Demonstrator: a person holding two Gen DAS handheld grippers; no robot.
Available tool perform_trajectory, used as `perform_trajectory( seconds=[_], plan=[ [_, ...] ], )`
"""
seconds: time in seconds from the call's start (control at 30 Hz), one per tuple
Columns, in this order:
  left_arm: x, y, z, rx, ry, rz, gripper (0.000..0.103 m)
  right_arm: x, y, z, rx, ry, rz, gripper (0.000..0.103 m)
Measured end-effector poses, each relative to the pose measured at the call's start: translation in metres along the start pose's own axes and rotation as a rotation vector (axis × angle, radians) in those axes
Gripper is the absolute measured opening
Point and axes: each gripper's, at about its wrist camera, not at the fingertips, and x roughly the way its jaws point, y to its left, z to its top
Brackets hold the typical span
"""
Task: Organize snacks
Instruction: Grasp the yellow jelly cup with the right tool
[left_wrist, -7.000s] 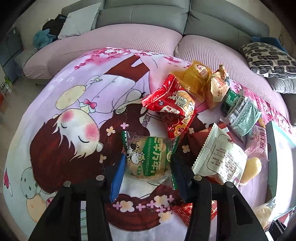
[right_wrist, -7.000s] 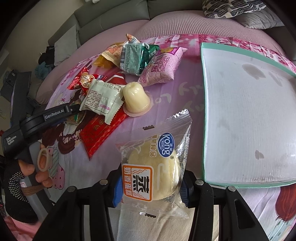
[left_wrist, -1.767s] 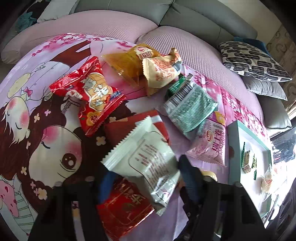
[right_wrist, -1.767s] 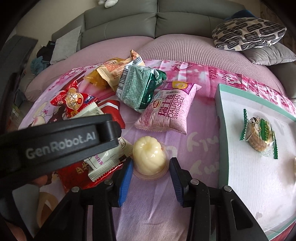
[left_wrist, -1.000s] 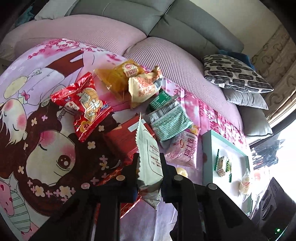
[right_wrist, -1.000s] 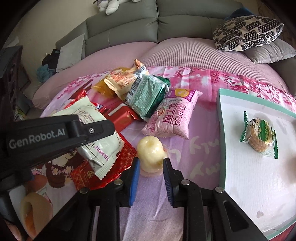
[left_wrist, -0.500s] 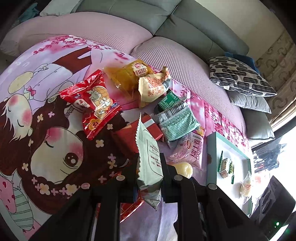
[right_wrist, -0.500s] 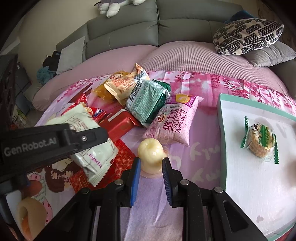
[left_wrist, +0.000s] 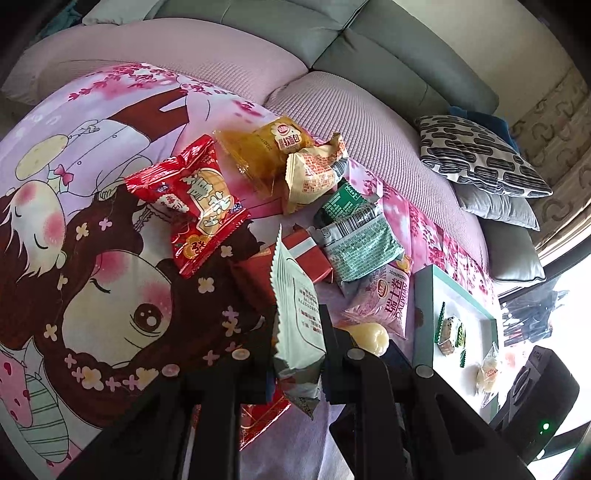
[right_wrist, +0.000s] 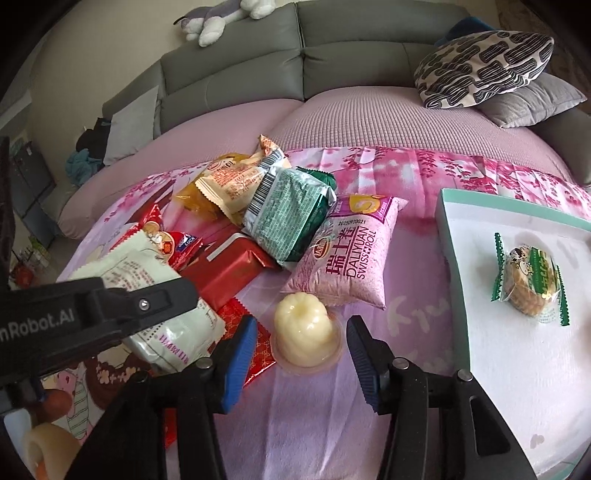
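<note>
Sits flat on the pink blanket (right_wrist: 413, 295), just in front of the pink roll bag (right_wrist: 351, 258): the yellow jelly cup (right_wrist: 304, 339). Stands between the blue pads of the right gripper (right_wrist: 300, 332), with a gap on each side, so not held. Rests with its rim on the corner of a flat red packet (right_wrist: 255, 343).

Could go wrong here: could squash or pop out sideways if pinched again on the soft, round top. Could drag the red packet along if grabbed too low.

Hangs upright in the left gripper (left_wrist: 297, 354), squeezed tight by shut jaws: the white packet (left_wrist: 295, 325). Could slip out on the way to the tray (right_wrist: 447, 236), being smooth and held only near its lower end. Could also bump the right gripper, close beside it.

Different from half a second ago: pinched on the jelly cup then, now spread apart, having just been opening. Squeezed thin then, round and settled now. Same tight hold on the white packet as a second ago. Empty tray seven seconds ago, now with a green-wrapped cookie (right_wrist: 528, 280) in it.
</note>
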Motion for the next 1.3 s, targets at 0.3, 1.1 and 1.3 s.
perform_trajectory(
  seconds=[0.3,1.1,1.3],
  plan=[
    [0.0,-0.002,-0.001,0.004,-0.001,0.007,0.019,-0.004,0.001,0.0,-0.025,-0.016,-0.017,0.035],
    [-0.017,-0.021,-0.002,0.039,-0.036,0.0,0.019,-0.053,-0.014,0.008,0.001,-0.081,0.023,0.022],
    [-0.015,-0.012,-0.002,0.011,-0.022,0.012,0.019,-0.05,-0.018,0.006,0.016,-0.066,0.034,0.023]
  ],
)
